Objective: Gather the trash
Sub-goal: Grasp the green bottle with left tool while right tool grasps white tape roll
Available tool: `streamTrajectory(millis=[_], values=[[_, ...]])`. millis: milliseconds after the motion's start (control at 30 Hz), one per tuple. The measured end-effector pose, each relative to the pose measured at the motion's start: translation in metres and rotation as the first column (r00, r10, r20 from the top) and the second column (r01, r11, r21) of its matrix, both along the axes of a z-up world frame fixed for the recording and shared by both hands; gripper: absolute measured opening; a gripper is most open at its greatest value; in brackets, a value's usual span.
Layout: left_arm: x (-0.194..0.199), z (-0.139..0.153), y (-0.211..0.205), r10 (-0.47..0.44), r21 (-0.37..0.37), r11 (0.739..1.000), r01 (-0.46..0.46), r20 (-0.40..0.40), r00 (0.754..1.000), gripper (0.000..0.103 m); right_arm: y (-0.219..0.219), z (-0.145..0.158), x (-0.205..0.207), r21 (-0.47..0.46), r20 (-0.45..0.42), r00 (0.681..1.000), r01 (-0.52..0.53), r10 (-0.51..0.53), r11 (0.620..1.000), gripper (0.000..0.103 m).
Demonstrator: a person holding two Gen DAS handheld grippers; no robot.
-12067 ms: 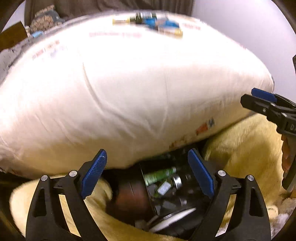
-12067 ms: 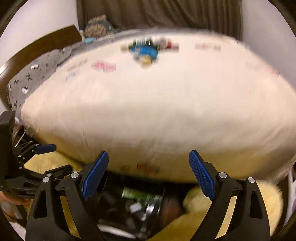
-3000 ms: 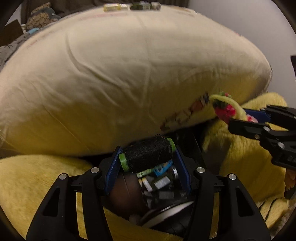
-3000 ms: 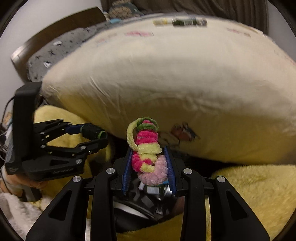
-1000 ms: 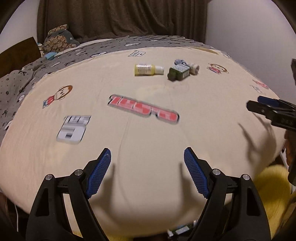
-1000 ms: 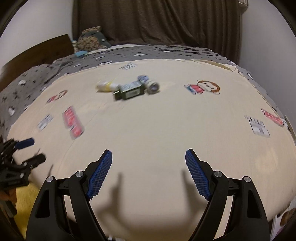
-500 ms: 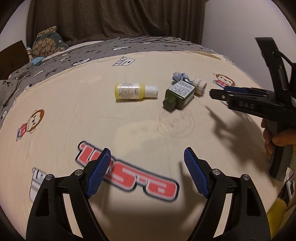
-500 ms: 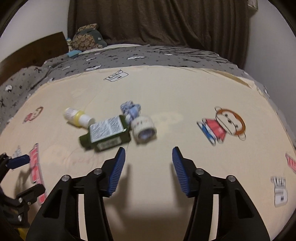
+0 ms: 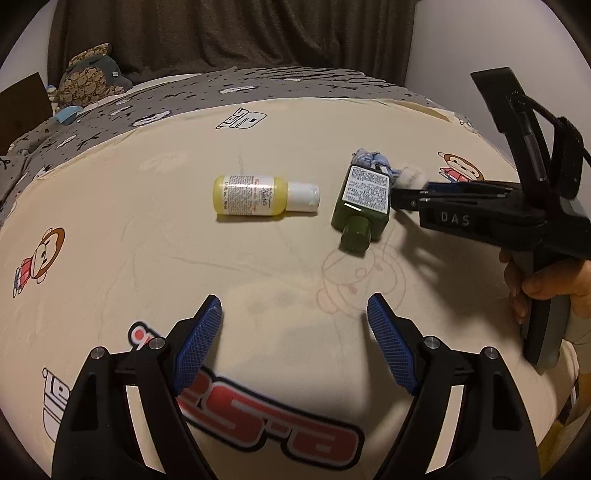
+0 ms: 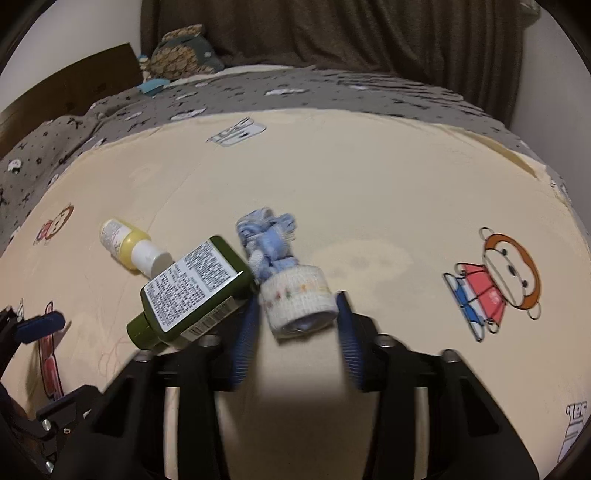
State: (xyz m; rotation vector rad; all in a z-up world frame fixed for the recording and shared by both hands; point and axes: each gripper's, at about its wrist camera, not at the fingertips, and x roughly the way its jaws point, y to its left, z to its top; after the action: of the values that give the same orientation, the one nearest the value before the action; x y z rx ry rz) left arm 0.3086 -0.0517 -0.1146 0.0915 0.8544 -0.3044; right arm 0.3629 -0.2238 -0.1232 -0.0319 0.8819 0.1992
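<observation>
On the cream printed blanket (image 9: 147,258) lie a yellow bottle (image 9: 255,199) with a white cap, a dark green bottle (image 9: 364,203) and a white roll (image 10: 295,302) joined to a blue knotted cloth (image 10: 269,236). My right gripper (image 10: 295,328) has its jaws closing on either side of the white roll, with a thin gap still showing on the right side. In the left wrist view the right gripper (image 9: 406,192) reaches in beside the green bottle (image 10: 192,291). The left gripper (image 9: 295,328) hangs open and holds nothing, short of the yellow bottle (image 10: 123,243).
A grey patterned blanket (image 9: 258,85) covers the far part of the bed, with a plush toy (image 9: 88,74) at its head. A dark curtain (image 9: 229,33) hangs behind. A person's hand (image 9: 546,288) holds the right gripper's handle. The left gripper (image 10: 55,363) shows at the left edge.
Both grippers have moved forward over the bed toward the bottles. The right gripper's jaws have narrowed from wide open and now stand around the white roll. The left jaws stay the same width.
</observation>
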Motion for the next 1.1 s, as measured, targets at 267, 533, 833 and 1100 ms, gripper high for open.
streamTrajectory(millis=[267,533,833,1100], values=[[0.013,0.004,-0.025,-0.046,-0.016,0.999,0.046,0.010,0.999,0.077,-0.014,0.012,-0.025,0.006,0.008,1.000,-0.013,0.013,1.000,0.036],[0.044,0.002,-0.057,-0.062,-0.008,0.998,0.062,0.012,0.998,0.070,-0.053,0.026,-0.058,0.032,0.035,0.999,0.025,-0.026,0.999,0.036],[0.076,-0.010,-0.078,-0.043,-0.013,0.999,0.043,-0.035,0.998,0.047,-0.071,0.037,-0.084,0.058,0.078,0.996,0.034,-0.039,0.998,0.036],[0.035,-0.001,-0.068,-0.055,0.006,0.998,0.055,-0.015,0.998,0.047,-0.067,0.048,-0.119,0.018,0.118,0.992,0.048,-0.050,0.999,0.036]])
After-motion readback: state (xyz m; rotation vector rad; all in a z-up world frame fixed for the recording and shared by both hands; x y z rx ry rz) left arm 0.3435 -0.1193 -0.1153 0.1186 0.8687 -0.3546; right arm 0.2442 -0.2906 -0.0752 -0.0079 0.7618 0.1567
